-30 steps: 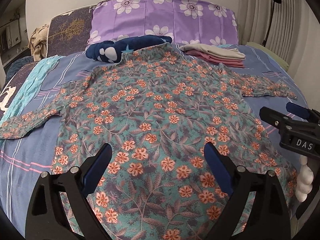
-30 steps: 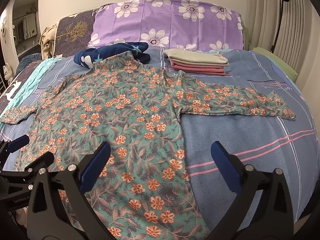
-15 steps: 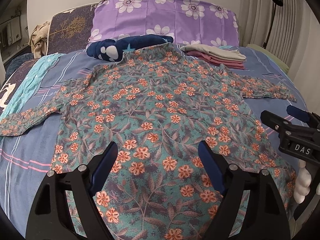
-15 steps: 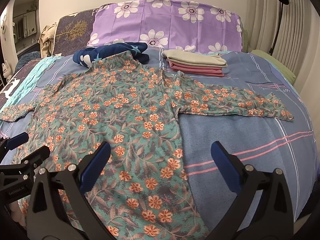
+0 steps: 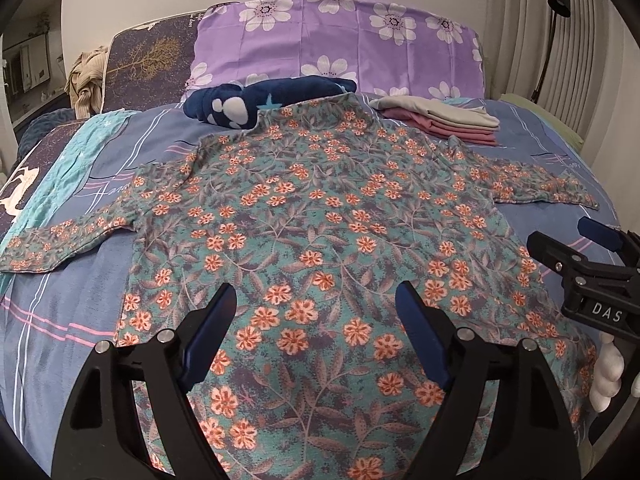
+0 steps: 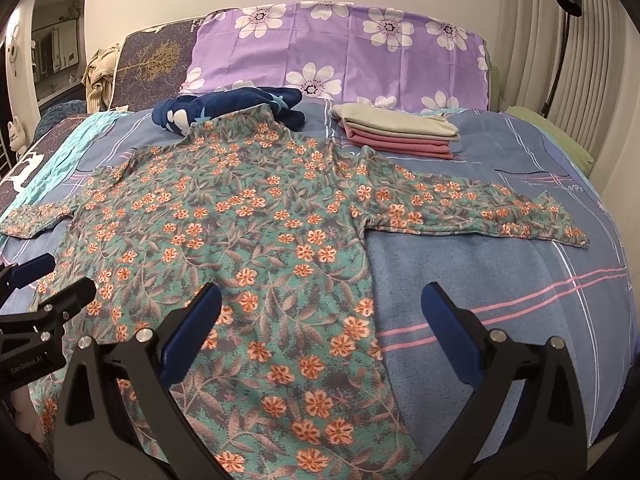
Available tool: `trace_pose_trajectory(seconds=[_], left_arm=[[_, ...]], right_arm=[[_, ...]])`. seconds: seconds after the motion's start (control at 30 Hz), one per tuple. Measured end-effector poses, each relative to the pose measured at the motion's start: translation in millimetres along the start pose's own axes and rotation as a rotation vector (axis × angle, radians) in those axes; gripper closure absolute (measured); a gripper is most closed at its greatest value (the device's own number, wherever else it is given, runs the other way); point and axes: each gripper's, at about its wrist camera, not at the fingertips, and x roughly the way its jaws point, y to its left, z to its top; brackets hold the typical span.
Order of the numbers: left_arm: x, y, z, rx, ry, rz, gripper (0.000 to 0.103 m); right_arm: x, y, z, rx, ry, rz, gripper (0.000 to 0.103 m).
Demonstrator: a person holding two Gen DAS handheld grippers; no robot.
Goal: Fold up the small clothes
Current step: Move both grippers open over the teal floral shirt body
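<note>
A floral long-sleeved top (image 5: 320, 240) lies spread flat on the bed (image 6: 500, 280), neck toward the purple pillow (image 5: 340, 40) and both sleeves stretched out to the sides, so the folding of this garment looks not yet begun: nothing is doubled over. The left gripper (image 5: 316, 312) hangs above the lower middle of the top with its fingers wide apart and nothing between them. The right gripper (image 6: 322, 308) is poised over the top's right side seam near the hem, its fingers likewise spread and empty, one over the fabric and the other over bare bedcover. Each gripper shows at the edge of the other's view, so they sit side by side near the hem end of the top. Beyond the top's collar lies a rumpled navy garment (image 5: 264, 100), touching or just under the neck, and to the right of the collar sits a stack of folded clothes (image 6: 400, 132), which suggests earlier pieces are done and this is the one in hand. The likely next move is to bring in a sleeve: a gripper would need to go out to a cuff or shoulder edge, come down until a finger slips under the thin fabric, close on a single layer, and carry it across the body without dragging the rest out of flat.
</note>
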Motion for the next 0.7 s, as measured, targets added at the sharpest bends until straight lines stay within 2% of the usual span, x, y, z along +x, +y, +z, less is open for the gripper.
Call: trace_pose_trajectory(seconds=[0.17, 0.33, 0.53, 0.7], left_arm=[[2, 4, -2, -0.016, 0.009, -0.018, 0.027], [5, 7, -4, -0.026, 0.017, -0.046, 0.033], [7, 8, -5, -0.03, 0.02, -0.051, 0.034], [8, 11, -6, -0.037, 0.021, -0.048, 0.035]], right_arm=[[-2, 5, 1, -0.016, -0.007, 0.001, 0.007], [-1, 7, 2, -0.017, 0.002, 0.015, 0.016], [0, 5, 3, -0.01, 0.006, 0.054, 0.026], [0, 10, 3, -0.038, 0.001, 0.067, 0.026]])
